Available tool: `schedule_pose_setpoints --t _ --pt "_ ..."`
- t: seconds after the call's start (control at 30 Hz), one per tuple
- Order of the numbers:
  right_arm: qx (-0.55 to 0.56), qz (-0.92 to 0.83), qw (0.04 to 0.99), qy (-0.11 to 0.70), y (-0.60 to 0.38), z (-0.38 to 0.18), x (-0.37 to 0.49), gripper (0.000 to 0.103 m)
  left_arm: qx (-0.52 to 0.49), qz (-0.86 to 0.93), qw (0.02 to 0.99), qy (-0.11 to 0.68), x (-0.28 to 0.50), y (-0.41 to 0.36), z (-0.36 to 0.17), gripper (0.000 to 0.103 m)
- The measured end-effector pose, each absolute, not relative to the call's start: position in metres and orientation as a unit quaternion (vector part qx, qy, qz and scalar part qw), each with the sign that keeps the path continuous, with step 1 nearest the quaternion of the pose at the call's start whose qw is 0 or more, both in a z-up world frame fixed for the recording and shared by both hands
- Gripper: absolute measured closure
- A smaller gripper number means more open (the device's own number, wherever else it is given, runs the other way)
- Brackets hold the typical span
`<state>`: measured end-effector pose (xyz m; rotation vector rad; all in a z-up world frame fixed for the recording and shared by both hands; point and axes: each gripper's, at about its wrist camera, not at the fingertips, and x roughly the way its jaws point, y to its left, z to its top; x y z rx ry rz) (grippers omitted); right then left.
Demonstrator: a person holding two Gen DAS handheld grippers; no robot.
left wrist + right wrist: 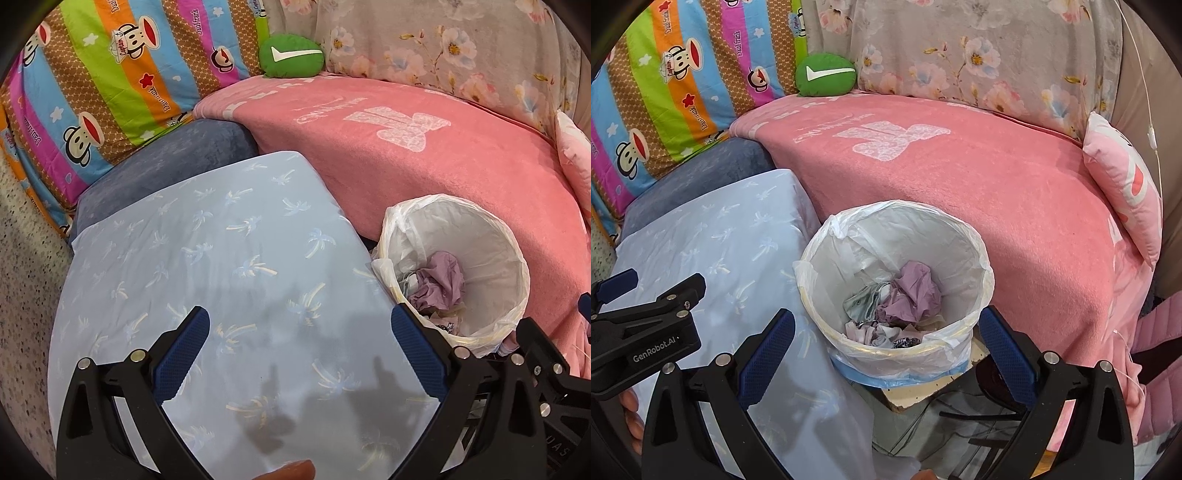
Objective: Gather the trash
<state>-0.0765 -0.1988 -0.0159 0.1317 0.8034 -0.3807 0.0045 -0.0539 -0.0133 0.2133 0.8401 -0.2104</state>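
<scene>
A white bin (975,240) lined with a plastic bag stands between the blue-covered surface and the pink couch seat; it also shows in the left wrist view (513,258). Crumpled purple paper (916,291) and other scraps lie inside it, also seen in the left wrist view (441,282). My left gripper (300,319) is open and empty above the light blue palm-print cloth (207,258), left of the bin. My right gripper (886,321) is open and empty, hovering just above the bin's near rim. The left gripper (646,291) shows in the right wrist view.
A pink blanket (979,177) covers the couch seat behind the bin. A green cushion (825,75), a striped monkey-print pillow (103,103) and a small pink pillow (1123,184) lie around. Cables and a dark object (960,417) sit below the bin.
</scene>
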Motion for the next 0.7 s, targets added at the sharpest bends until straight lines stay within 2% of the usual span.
schedule_pose_setpoints --t 0.7 --pt "0.061 -0.186 0.897 0.396 -0.2002 -0.0194 -0.0779 0.006 0.102 -0.097 0.9 0.413 -0.0006 -0.0551 -0.0166 0.008"
